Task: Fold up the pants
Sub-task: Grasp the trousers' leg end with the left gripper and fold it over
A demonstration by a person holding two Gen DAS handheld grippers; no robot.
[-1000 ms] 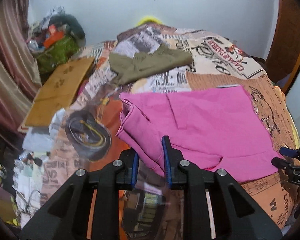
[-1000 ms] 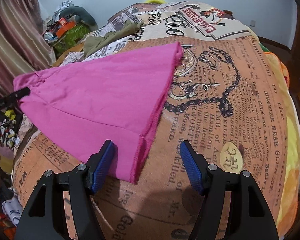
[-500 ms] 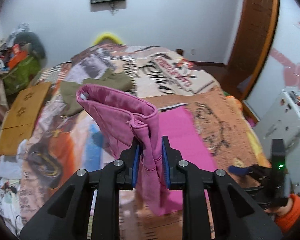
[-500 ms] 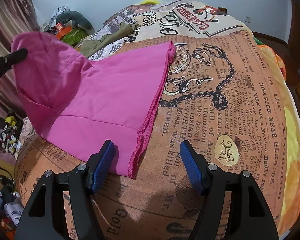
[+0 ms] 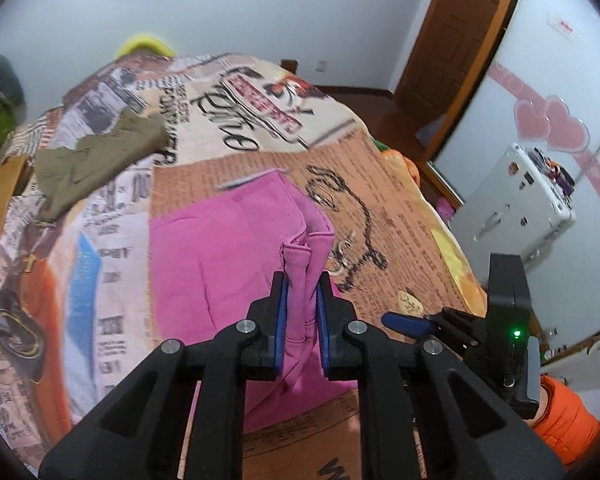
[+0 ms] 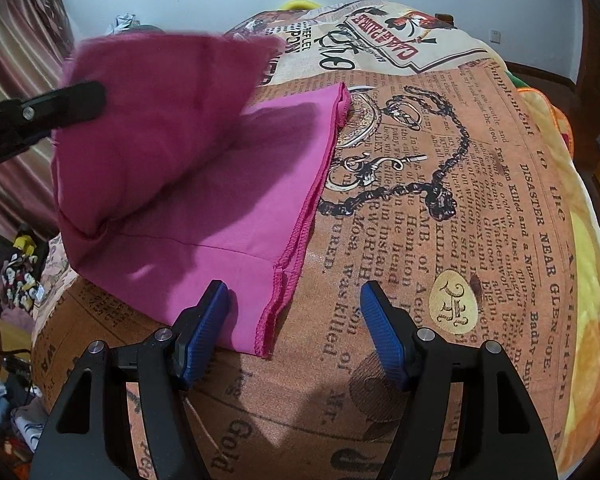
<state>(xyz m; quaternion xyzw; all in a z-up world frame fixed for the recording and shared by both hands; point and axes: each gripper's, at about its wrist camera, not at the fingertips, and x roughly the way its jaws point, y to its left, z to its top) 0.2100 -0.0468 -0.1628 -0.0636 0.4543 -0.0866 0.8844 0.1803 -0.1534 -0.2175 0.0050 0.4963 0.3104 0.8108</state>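
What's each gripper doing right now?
Left gripper: closing, pads clamped on the pink pants.
Right gripper: open, holding nothing, pants hem between its fingers.

Magenta pants (image 6: 204,168) on orange newsprint-patterned bedspread (image 6: 480,208); olive garment (image 5: 96,160).

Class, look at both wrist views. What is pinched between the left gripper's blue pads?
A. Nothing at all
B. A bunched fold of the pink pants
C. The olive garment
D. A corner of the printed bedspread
B: in the left wrist view the left gripper has its jaws closing on a raised fold of the pink pants, with the pads pressing on the cloth.
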